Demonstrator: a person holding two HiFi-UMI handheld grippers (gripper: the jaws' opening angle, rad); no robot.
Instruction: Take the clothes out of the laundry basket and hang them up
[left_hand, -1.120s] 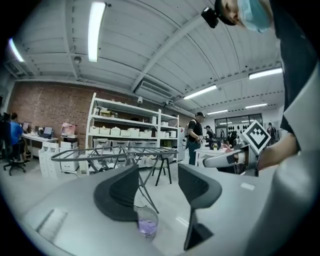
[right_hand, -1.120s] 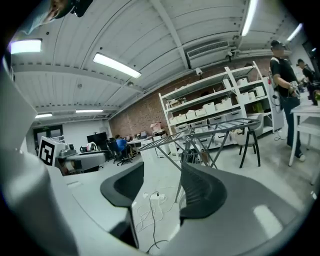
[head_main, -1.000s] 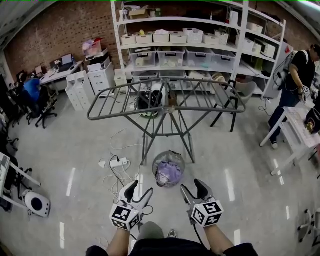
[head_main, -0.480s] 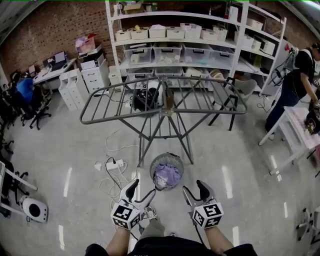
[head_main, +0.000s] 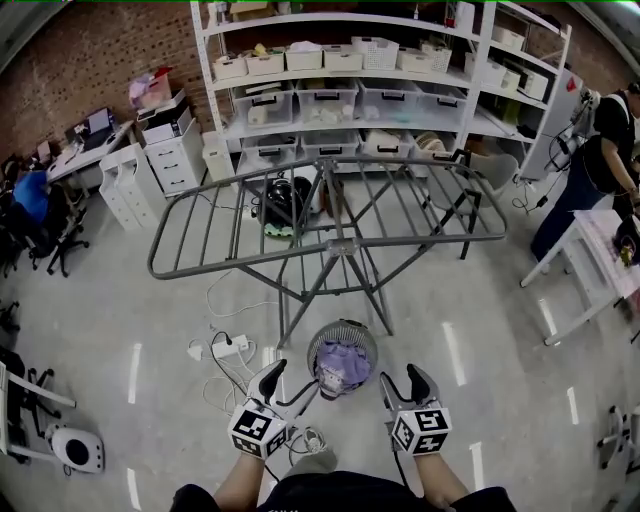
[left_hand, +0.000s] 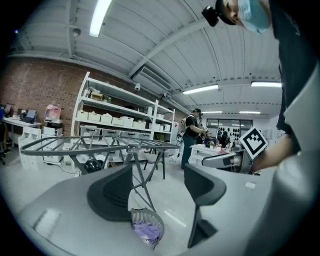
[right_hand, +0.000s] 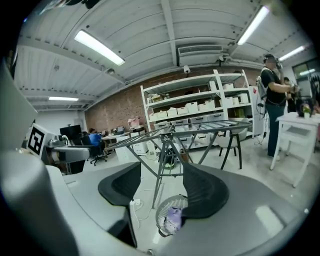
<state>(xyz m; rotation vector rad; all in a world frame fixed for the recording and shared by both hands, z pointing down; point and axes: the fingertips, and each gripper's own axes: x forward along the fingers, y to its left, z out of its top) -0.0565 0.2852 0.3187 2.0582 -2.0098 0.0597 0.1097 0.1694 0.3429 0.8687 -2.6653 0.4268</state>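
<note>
Red brick wall (head_main: 90, 50) across the far side, tall white shelving (head_main: 330, 77) loaded with storage bins (head_main: 322, 62) right in front of it. Glossy pale floor (head_main: 480, 300), a power strip (head_main: 232, 348) and loose cables (head_main: 215, 300) lying near, white drawer cabinets (head_main: 125, 185) and office chairs (head_main: 58, 225) far left, a white table (head_main: 597, 258) right. Overhead, fluorescent tubes (right_hand: 97, 47) glow on a ribbed ceiling (right_hand: 165, 30).

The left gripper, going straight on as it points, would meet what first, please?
Probably the laundry basket, low beyond the left gripper's fingers, which have just been opening with nothing between them; otherwise the drying rack's legs. Depth is unclear.
</note>
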